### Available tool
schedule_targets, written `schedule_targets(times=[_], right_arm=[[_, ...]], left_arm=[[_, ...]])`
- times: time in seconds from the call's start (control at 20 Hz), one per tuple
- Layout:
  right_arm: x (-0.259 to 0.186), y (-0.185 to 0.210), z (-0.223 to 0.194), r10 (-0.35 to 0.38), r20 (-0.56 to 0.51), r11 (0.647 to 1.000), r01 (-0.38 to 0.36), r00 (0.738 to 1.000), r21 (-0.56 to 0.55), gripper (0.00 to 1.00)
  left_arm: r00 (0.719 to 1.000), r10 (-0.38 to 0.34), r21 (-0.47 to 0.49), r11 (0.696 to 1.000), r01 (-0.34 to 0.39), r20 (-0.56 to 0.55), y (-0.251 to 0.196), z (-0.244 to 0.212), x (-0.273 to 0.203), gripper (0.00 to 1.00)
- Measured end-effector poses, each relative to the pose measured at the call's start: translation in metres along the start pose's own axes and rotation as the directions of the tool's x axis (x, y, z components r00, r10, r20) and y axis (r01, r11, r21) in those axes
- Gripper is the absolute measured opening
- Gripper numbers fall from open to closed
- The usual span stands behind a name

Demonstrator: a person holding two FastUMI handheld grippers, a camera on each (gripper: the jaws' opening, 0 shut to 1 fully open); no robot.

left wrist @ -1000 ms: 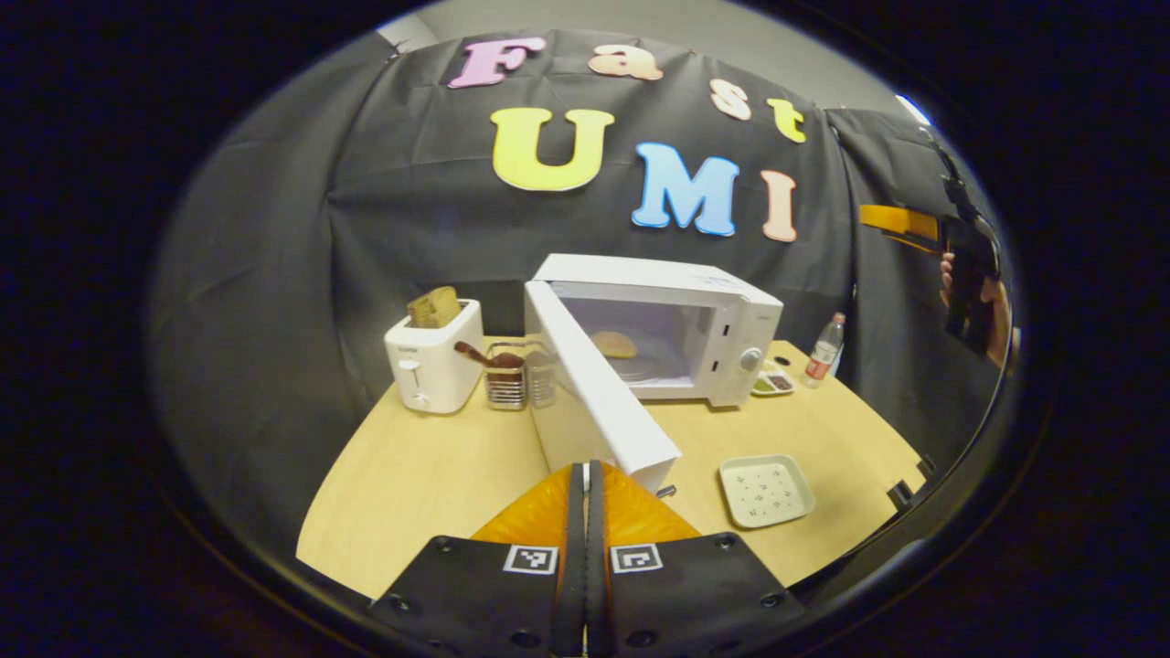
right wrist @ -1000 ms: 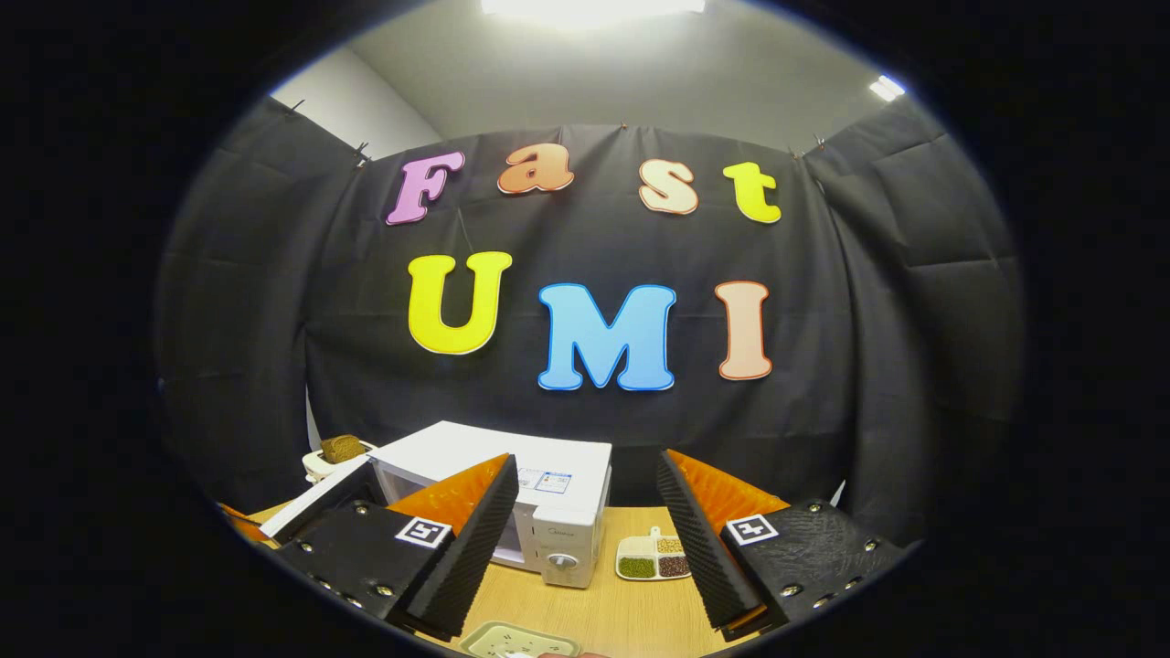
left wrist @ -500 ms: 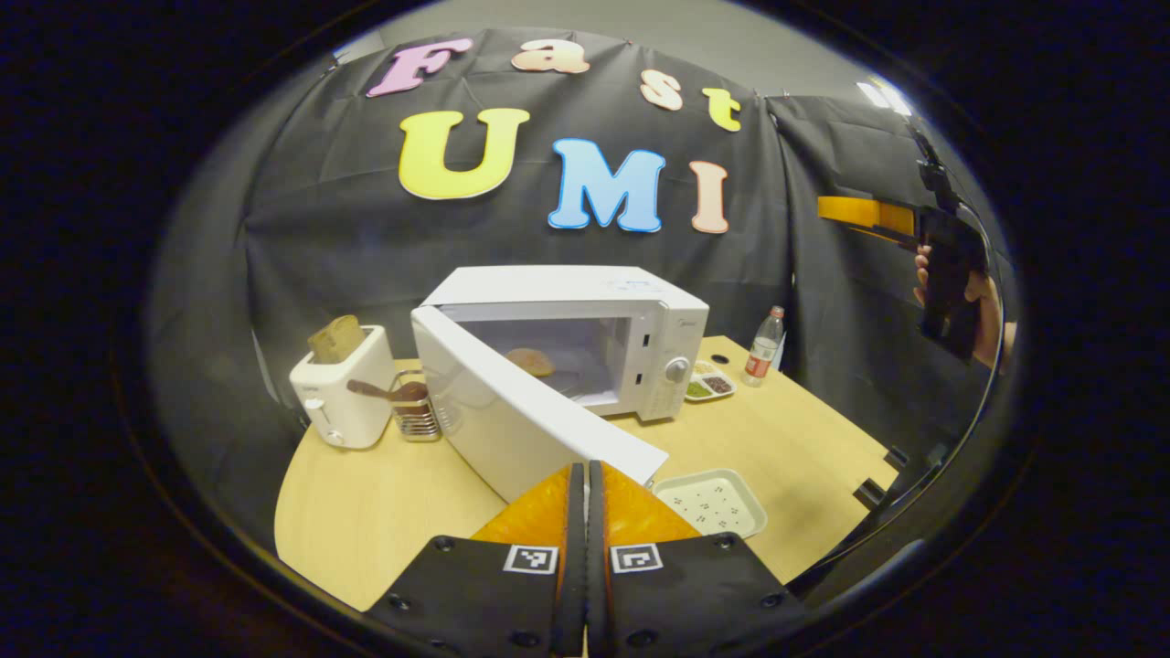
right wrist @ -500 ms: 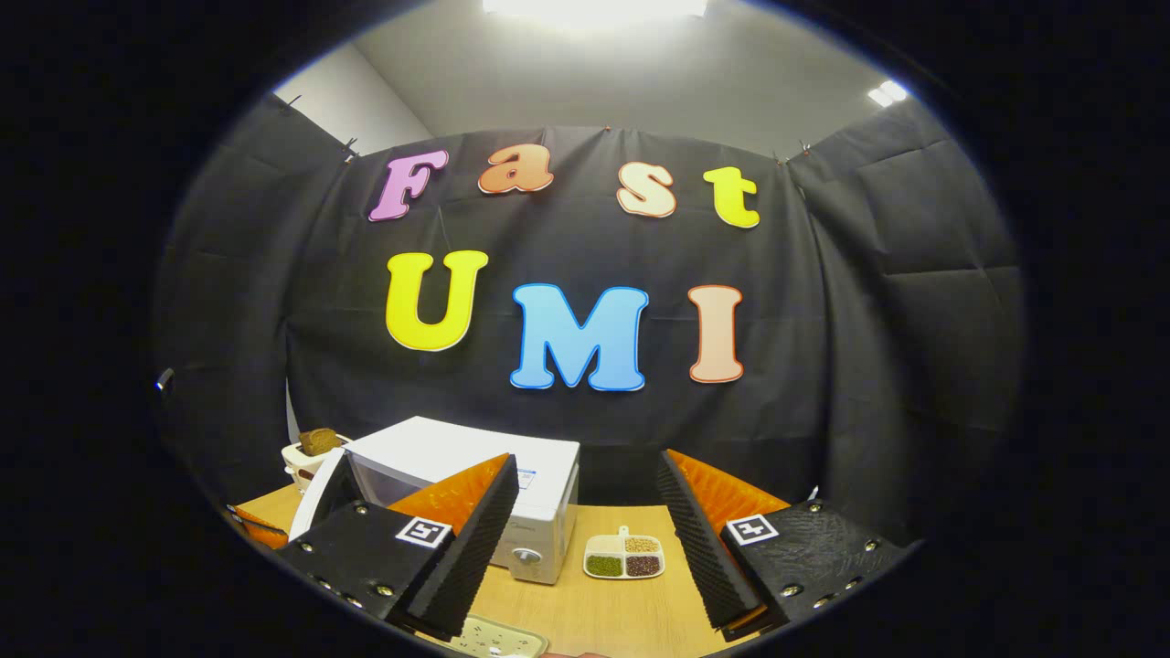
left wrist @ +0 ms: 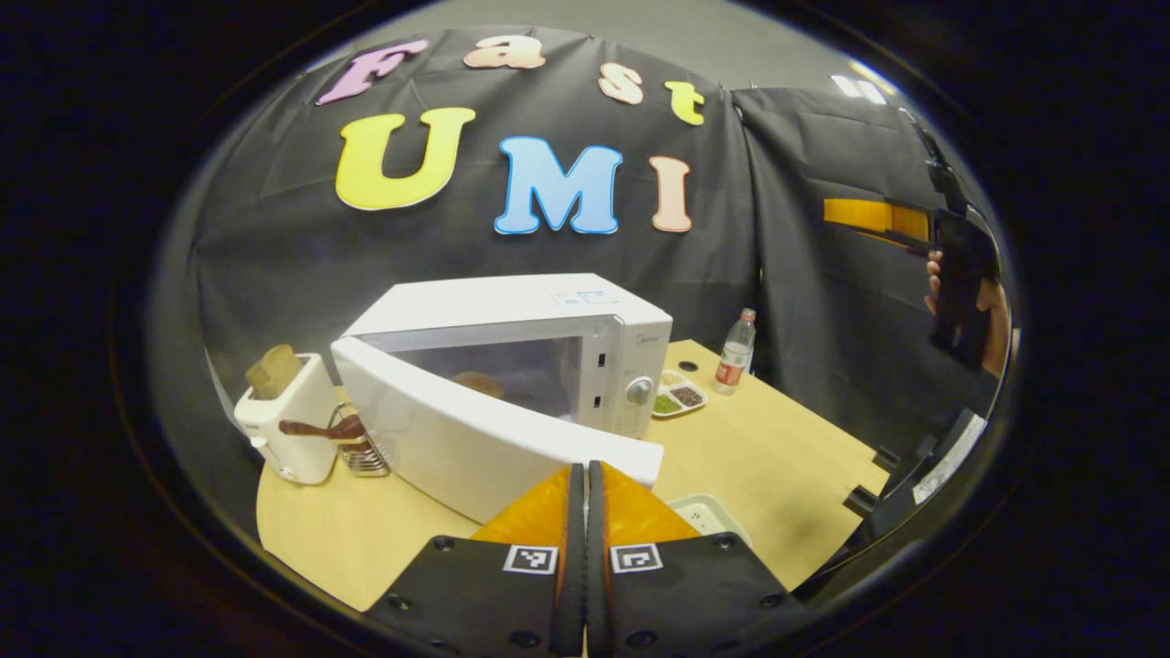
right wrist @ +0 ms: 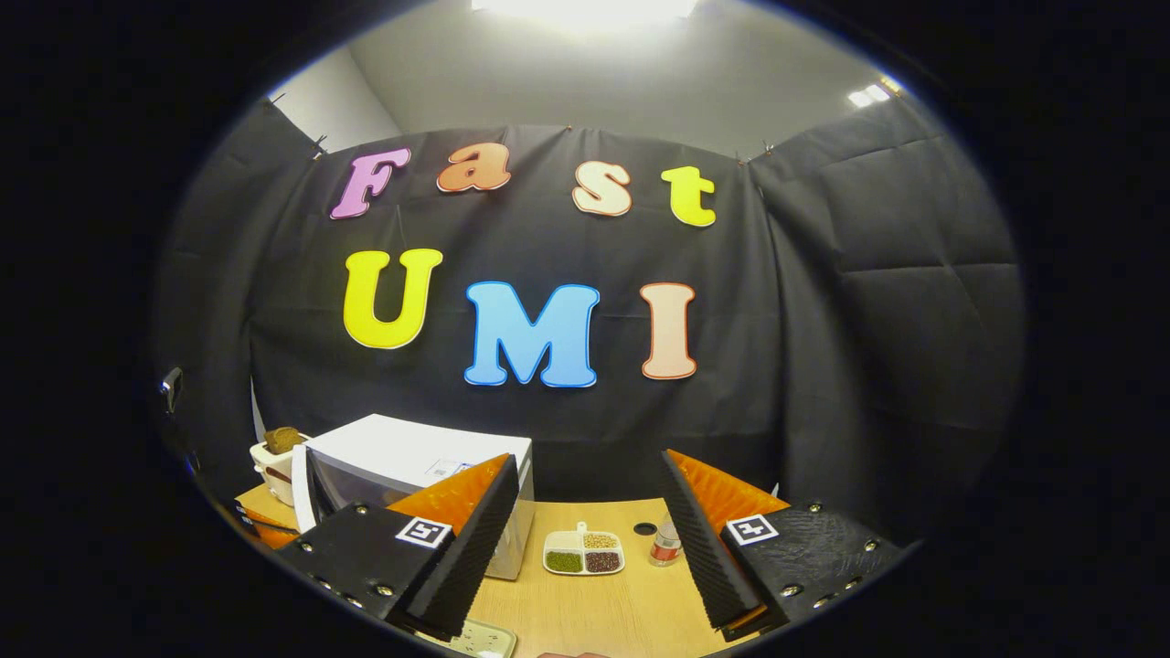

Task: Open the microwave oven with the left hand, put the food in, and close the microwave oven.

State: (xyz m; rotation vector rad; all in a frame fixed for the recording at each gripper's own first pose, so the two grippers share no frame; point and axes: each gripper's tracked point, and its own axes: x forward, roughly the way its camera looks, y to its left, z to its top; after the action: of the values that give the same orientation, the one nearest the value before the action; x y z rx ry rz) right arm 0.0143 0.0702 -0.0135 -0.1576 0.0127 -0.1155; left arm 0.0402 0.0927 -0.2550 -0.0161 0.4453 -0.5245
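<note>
The white microwave (left wrist: pixel 512 311) stands mid-table with its door (left wrist: pixel 475 429) swung partway toward the front. A pale bun (left wrist: pixel 475 384) lies inside, seen through the gap. My left gripper (left wrist: pixel 580 468) is shut with nothing between its fingers, its tips at the outer face of the door near the free edge. My right gripper (right wrist: pixel 590 512) is open and holds nothing, raised well above the table; in the left gripper view it (left wrist: pixel 877 215) shows at far right, held by a hand (left wrist: pixel 992 311). The microwave (right wrist: pixel 411 457) sits low left in the right gripper view.
On the wooden table (left wrist: pixel 777 457) stand a toaster (left wrist: pixel 292 420) with bread (left wrist: pixel 272 370), a wire rack (left wrist: pixel 361 452), a compartment dish (left wrist: pixel 676 393) of grains, a bottle (left wrist: pixel 734 352) and a pale square plate (left wrist: pixel 704 516) by the door's edge. Black cloth walls surround it.
The microwave door has swung from wide open to partly shut, with my shut left gripper following its free edge. My right gripper stayed raised and open, turning slightly right.
</note>
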Motion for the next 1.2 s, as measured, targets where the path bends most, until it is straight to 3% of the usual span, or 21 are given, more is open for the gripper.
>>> schedule_targets(times=[0.25,0.6,1.2], right_arm=[[0.002,-0.009,-0.004,-0.026,-0.011,1.0,0.026,1.0,-0.006,0.94],[0.005,-0.014,-0.005,-0.048,-0.013,0.999,0.048,0.999,0.003,0.94],[0.018,-0.029,-0.019,-0.059,-0.054,0.998,0.06,0.997,0.025,0.94]], left_arm=[[1.0,-0.017,0.04,0.999,0.018,-0.006,-0.007,0.008,0.032,0.07],[0.999,-0.048,0.026,0.999,0.048,-0.016,-0.011,0.019,0.076,0.07],[1.0,-0.003,-0.01,1.0,0.003,-0.023,-0.018,0.037,0.129,0.07]])
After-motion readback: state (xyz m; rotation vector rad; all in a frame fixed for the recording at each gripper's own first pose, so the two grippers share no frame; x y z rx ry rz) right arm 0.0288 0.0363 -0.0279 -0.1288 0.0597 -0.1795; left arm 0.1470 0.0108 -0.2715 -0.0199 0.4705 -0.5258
